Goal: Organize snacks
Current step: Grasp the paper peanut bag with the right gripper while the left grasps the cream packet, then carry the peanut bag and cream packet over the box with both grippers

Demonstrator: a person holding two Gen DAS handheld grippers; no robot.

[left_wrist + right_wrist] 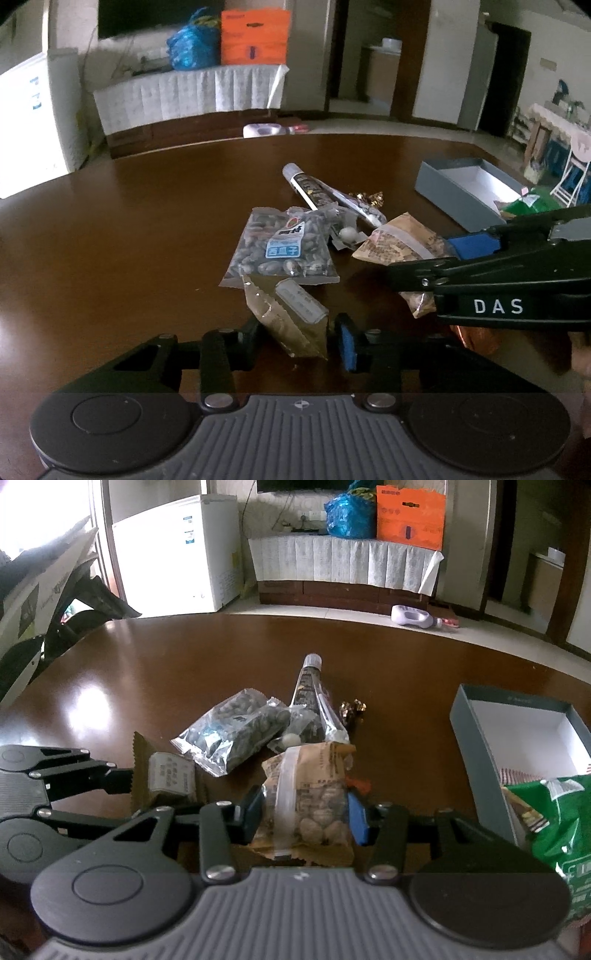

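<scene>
My left fingers [297, 343] have narrowed onto the olive-gold packet [291, 317]; my right fingers [304, 816] pinch the tan nut bag [310, 797]. Both lie near the table's [129, 229] front edge, bare wood leftward, grey box [517, 738] rightward.

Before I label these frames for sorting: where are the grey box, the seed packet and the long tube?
grey box [476, 738], right wrist view, on its near outer wall.
seed packet [280, 251], left wrist view, on its printed label.
long tube [308, 686], right wrist view, on the dark printed body.
</scene>
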